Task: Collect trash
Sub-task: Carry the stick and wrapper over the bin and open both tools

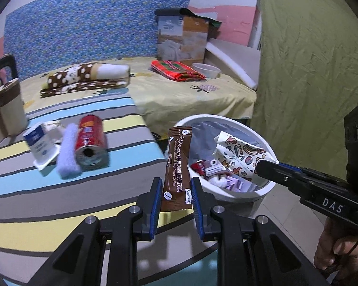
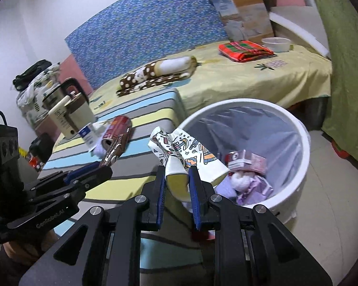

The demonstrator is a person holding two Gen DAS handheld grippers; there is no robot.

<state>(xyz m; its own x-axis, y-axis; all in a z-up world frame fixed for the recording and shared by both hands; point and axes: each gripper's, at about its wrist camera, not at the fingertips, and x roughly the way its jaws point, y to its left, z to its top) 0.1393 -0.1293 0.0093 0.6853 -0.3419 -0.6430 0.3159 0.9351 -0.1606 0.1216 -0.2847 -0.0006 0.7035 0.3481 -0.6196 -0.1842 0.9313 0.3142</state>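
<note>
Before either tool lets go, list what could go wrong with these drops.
1. The left tool holds the coffee sachet over the striped cloth's edge, just short of the white bin's rim; released here, it may land outside.
2. The right tool grips the crumpled patterned wrapper near the rim too; it could catch there or fall to the floor.
3. The red can lies on its side and might roll off.

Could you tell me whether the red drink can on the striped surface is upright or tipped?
Tipped: the red drink can lies on its side, its open end facing the camera.
</note>
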